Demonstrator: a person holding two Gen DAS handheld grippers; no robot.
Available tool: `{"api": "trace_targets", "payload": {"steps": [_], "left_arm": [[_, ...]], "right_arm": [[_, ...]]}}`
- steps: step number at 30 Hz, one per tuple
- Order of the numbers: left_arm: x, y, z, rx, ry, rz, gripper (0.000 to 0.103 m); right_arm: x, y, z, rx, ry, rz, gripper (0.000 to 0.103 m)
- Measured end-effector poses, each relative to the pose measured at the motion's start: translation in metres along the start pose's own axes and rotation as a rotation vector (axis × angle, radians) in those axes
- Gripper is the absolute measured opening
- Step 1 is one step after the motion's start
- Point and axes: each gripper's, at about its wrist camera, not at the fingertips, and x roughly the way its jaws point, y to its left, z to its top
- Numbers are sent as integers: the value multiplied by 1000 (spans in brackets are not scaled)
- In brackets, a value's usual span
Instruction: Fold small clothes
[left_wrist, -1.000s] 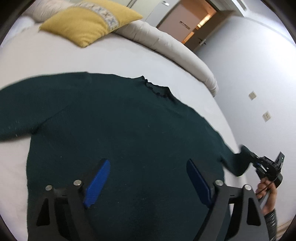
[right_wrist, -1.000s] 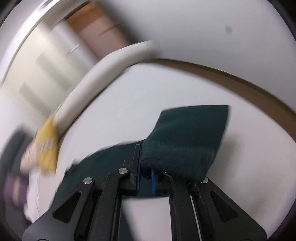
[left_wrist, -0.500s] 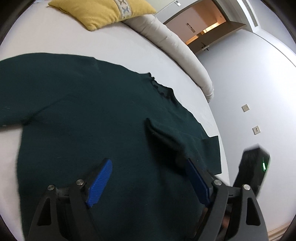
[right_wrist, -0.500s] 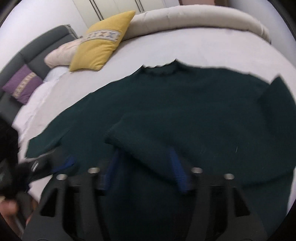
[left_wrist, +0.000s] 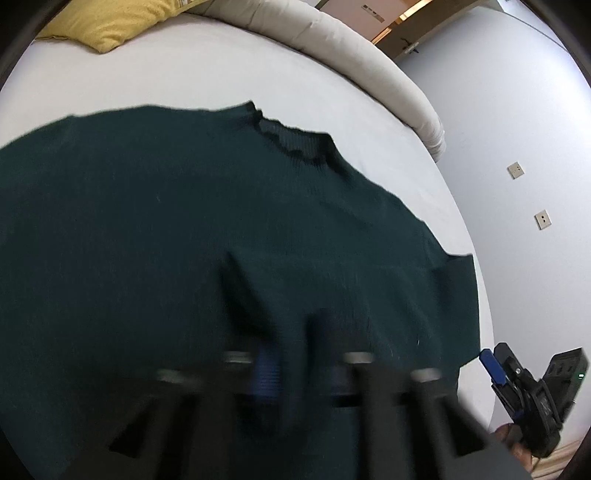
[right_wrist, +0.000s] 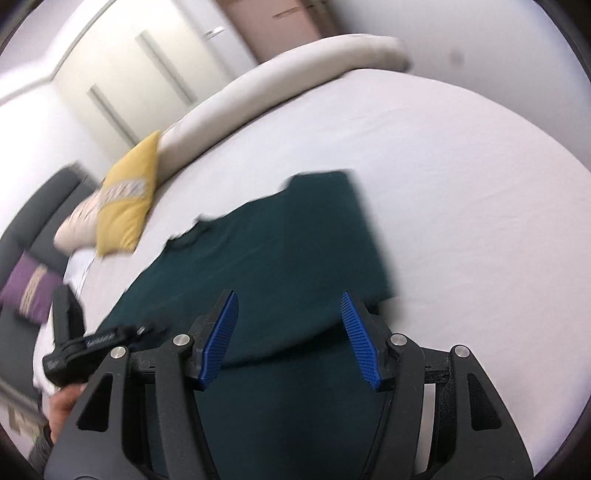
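Note:
A dark green sweater (left_wrist: 184, 229) lies flat on the white bed (left_wrist: 207, 74), collar (left_wrist: 291, 142) away from me. Its right sleeve (left_wrist: 332, 288) is folded across the body, with the fold at the sweater's right edge. My left gripper (left_wrist: 299, 373) is blurred low over the folded sleeve's cuff, its blue pads close together with dark cloth between them. My right gripper (right_wrist: 290, 332) is open and empty above the sweater (right_wrist: 280, 251). It also shows in the left wrist view (left_wrist: 495, 369), off the bed's right edge.
A yellow cushion (left_wrist: 107, 22) and a long cream bolster (left_wrist: 351, 48) lie at the far side of the bed. A purple cushion (right_wrist: 29, 288) rests on a dark sofa at the left. A pale wall (left_wrist: 524, 147) with two sockets runs along the right.
My right gripper let go of the sleeve after laying it across the body and drew back to the right. My left gripper's pads closed together over the sleeve cuff.

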Motion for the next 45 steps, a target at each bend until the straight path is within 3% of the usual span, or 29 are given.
{"api": "trace_targets", "payload": {"steps": [3,5,7,12,15,18,21,26,29,37,39,40,41,43,45], "left_arm": [[-25,-6,11,51,-74,2,8],[-46,-4,22,63,-165,5,8],[-54,7,28,48,-212,17,8],[-19,47,28,5,-139,69,9],[-11,51,27,15,-144,66,9],[-10,43,28,58,-148,77,9],[-6,42,31,66,-145,75,9],[-21,37,32,105,-204,63,9],[-7,38,33,113,-199,87,9],[2,45,29,115,-183,89,12],[0,49,29,93,-176,77,13],[0,49,27,91,-176,78,13],[-1,48,25,96,-171,82,13],[-2,47,21,103,-167,85,13],[-3,45,17,103,-166,93,13]], "right_arm": [[-2,-25,16,43,-21,-30,57],[1,-36,28,54,-20,-36,56],[22,-38,47,60,-13,-56,56],[77,-40,74,69,78,-69,56],[120,-30,84,49,119,-99,56],[147,-25,91,32,136,-112,42],[169,-23,99,9,159,-127,10],[167,-25,113,32,117,-140,4],[170,-38,111,64,116,-149,1],[152,-52,104,71,90,-84,7],[130,-40,98,40,50,-95,17],[123,-33,94,18,49,-96,30],[115,-22,85,-24,56,-96,36],[109,-6,71,-105,71,-120,40],[119,2,59,-175,126,-181,35]]}}
